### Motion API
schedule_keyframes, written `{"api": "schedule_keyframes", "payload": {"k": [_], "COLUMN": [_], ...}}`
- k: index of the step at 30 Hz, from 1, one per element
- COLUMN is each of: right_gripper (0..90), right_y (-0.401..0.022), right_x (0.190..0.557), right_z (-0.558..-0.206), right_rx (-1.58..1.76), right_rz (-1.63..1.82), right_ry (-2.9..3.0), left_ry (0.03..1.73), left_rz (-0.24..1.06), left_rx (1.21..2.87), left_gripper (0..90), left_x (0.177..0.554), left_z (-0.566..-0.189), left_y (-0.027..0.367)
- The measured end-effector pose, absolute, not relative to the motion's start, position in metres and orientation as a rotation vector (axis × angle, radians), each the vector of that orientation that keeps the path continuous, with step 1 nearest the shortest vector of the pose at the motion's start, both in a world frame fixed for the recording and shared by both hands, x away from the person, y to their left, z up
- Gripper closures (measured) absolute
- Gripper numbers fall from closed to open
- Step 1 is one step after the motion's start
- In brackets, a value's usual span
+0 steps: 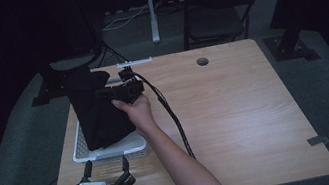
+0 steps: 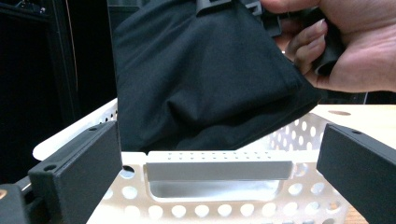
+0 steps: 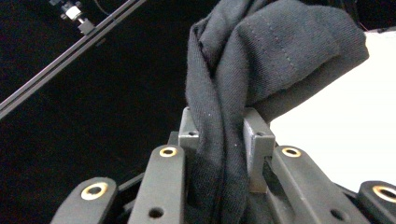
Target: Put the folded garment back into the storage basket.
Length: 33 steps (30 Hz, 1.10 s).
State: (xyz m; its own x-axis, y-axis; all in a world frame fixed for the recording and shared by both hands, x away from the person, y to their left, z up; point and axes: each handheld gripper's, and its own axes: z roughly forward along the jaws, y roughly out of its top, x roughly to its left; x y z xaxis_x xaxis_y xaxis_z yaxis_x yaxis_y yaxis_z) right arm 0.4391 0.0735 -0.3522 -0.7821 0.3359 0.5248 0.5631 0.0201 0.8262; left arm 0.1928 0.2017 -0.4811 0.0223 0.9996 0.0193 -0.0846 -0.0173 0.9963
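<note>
A black cloth (image 1: 97, 111) hangs from my right gripper (image 1: 104, 92), which is shut on its upper edge above the white perforated basket (image 1: 80, 148); the cloth's lower end rests inside the basket. In the right gripper view the bunched black cloth (image 3: 224, 135) is pinched between the jaws of my right gripper (image 3: 223, 140). My left gripper (image 1: 106, 167) stands open at the table's near-left edge, its jaws pointing at the basket's front wall. In the left gripper view the basket (image 2: 219, 170) lies just ahead of my left gripper (image 2: 219, 186), with the black cloth (image 2: 205, 79) hanging over it.
The wooden table (image 1: 236, 111) has a round hole (image 1: 202, 61) near its far edge. A cable (image 1: 171, 116) trails from the right gripper across the tabletop. A dark chair (image 1: 215, 13) stands behind the table.
</note>
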Motion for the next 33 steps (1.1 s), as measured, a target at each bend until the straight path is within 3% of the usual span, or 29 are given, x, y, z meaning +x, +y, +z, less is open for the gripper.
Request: {"api": "schedule_keyframes", "payload": {"k": [33], "right_gripper": [74.4], "right_y": [0.075], "right_x": [0.441], "right_z": [-0.379], "right_rx": [-1.064], "right_rz": [-1.752], "right_ry": [-2.091], "left_ry": [1.119], "left_rz": [1.242], "left_rx": [1.172], "left_gripper": [1.3], "left_x": [0.193], "left_z": [-0.481], "left_y": [0.202]}}
